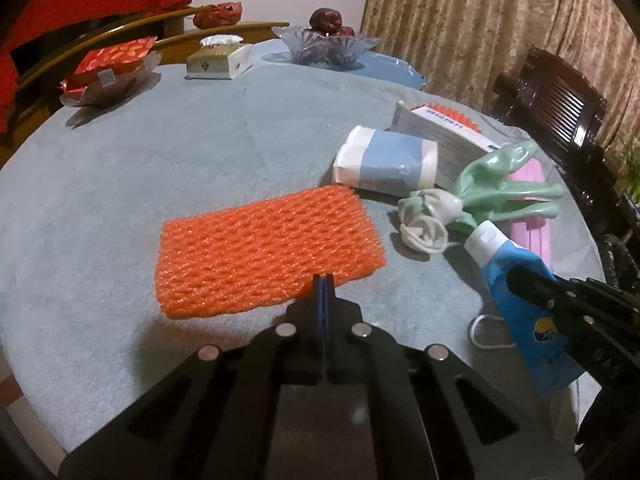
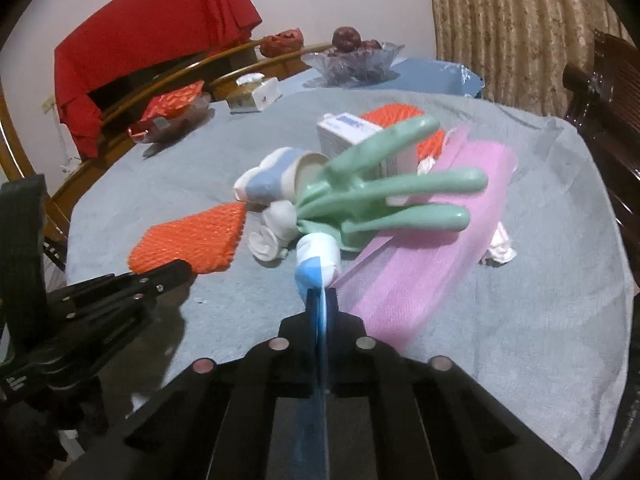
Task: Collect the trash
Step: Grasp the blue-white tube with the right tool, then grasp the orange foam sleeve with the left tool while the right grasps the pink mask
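Note:
My right gripper (image 2: 322, 294) is shut on a blue tube with a white cap (image 2: 318, 258), held above the table; it also shows in the left wrist view (image 1: 520, 300). My left gripper (image 1: 323, 280) is shut and empty at the near edge of an orange foam net (image 1: 264, 250), also seen in the right wrist view (image 2: 192, 240). A green rubber glove (image 2: 384, 196) with a rolled white cuff (image 1: 424, 224) lies past the tube. A blue-and-white tissue pack (image 1: 386, 160), a white box (image 1: 448, 136), a pink sheet (image 2: 420, 248) and crumpled white paper (image 2: 500, 248) lie nearby.
The round table has a pale blue cloth (image 1: 160, 168). At the back stand a tissue box (image 1: 220, 58), a glass bowl of dark fruit (image 1: 326, 46) and a dish with a red packet (image 1: 110, 74). A dark chair (image 1: 560, 108) stands right. A second orange net (image 2: 400, 118) lies behind the box.

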Motion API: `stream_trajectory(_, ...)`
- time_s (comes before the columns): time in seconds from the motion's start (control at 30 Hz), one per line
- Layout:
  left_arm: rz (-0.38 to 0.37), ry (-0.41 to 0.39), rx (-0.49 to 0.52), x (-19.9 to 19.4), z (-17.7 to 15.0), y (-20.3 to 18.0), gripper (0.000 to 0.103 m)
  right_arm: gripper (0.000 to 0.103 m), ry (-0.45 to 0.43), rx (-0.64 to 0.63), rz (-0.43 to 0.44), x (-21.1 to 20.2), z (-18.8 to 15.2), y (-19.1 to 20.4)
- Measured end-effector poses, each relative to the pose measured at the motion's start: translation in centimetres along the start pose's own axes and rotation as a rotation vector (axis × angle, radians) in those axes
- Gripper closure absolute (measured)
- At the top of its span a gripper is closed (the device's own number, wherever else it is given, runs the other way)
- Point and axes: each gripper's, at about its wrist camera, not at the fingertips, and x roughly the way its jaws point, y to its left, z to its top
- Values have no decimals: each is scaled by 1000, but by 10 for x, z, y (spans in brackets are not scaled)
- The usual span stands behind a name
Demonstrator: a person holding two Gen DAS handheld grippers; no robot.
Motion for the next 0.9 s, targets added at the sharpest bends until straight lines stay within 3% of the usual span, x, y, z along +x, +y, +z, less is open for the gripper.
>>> stream_trajectory(0.23, -2, -17, 56, -13, -2, -12, 103, 99, -13, 25, -47, -24, -1, -13)
stream_trajectory(0.3, 3, -9, 61, -11, -4, -14, 97, 99, -3, 12, -69, -21, -4, -12)
stream_trajectory(0.33, 11, -4, 61, -10, -5, -14, 92, 99, 6, 6, -72, -19, -5, -12)
stream_trajectory(0.4, 22, -5, 66, -8, -6, -12, 62, 99, 19, -1, -68, -13, -8, -9)
stream_trajectory(0.5, 43, -6, 95, -6, -6, -10, 51, 96, 28, -10, -54, -10, -12, -3)
stream_trajectory(0.67, 57, 17, 120, 7, -4, -5, 44, 89, 48, -15, -52, -5, -18, -1)
stream_trajectory(0.9, 60, 17, 127, 13, -2, -3, 44, 87, 60, 2, -53, -7, -23, -6)
